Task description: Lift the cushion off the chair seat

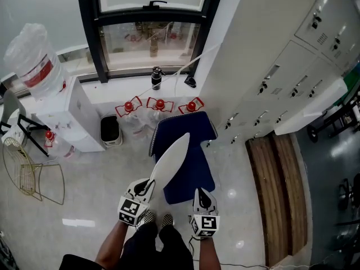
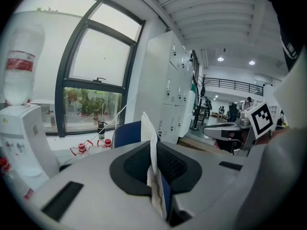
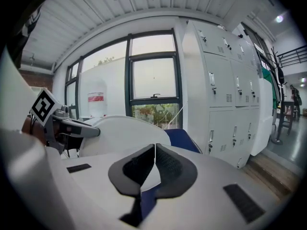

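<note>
The cushion (image 1: 169, 162) hangs above the blue chair (image 1: 183, 129), tilted on edge so its white underside faces left and its blue face turns right. My left gripper (image 1: 147, 188) is shut on the cushion's near left corner. My right gripper (image 1: 202, 198) is shut on the near right corner. In the left gripper view, white fabric with a blue edge is pinched between the pads of the left gripper (image 2: 154, 176). In the right gripper view, the right gripper (image 3: 154, 169) pinches a white and blue corner, and the cushion's white side (image 3: 124, 133) bulges to the left.
A water dispenser (image 1: 73, 117) with a big bottle (image 1: 34, 61) stands at the left, next to a black bin (image 1: 110, 129). Red-capped water jugs (image 1: 160, 104) sit under the window. White lockers (image 1: 281, 66) and a wooden step (image 1: 278, 190) line the right. A wire basket (image 1: 25, 170) stands at the far left.
</note>
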`<act>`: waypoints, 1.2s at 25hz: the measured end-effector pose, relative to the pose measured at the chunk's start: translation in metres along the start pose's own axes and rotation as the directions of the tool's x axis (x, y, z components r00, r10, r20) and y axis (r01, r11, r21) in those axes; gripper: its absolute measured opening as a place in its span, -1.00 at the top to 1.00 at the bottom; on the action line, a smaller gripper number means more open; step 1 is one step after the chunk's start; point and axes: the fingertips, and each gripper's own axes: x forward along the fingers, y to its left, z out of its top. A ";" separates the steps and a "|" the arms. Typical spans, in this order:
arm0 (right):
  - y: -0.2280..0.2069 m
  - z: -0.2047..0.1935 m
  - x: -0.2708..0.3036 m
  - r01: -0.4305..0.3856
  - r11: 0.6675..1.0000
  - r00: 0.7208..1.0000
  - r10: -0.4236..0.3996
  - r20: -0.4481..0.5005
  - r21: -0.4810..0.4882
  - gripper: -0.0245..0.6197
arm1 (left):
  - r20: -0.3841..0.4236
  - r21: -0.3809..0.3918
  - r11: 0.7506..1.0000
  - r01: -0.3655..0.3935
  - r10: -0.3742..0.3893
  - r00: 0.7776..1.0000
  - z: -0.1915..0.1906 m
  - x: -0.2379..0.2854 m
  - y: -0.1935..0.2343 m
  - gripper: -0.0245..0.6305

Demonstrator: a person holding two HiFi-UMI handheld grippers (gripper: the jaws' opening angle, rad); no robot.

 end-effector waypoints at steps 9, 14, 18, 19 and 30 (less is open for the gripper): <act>0.013 0.067 -0.041 -0.026 0.999 0.996 0.029 0.089 -0.036 0.83 | 0.081 0.052 0.998 -0.027 0.023 0.996 0.065 -0.053 -0.030 0.81; 0.020 0.095 -0.064 -0.046 0.997 0.989 0.055 0.134 -0.067 0.83 | 0.131 0.077 0.996 -0.056 0.045 0.990 0.097 -0.083 -0.042 0.81; 0.024 0.110 -0.078 -0.063 0.995 0.985 0.074 0.158 -0.071 0.83 | 0.163 0.095 0.993 -0.065 0.049 0.985 0.111 -0.101 -0.049 0.81; 0.024 0.112 -0.080 -0.065 0.995 0.984 0.076 0.164 -0.069 0.83 | 0.170 0.097 0.993 -0.068 0.051 0.984 0.113 -0.105 -0.050 0.81; 0.044 0.133 -0.091 -0.090 0.990 0.971 0.112 0.212 -0.110 0.83 | 0.209 0.138 0.986 -0.099 0.069 0.975 0.127 -0.139 -0.052 0.81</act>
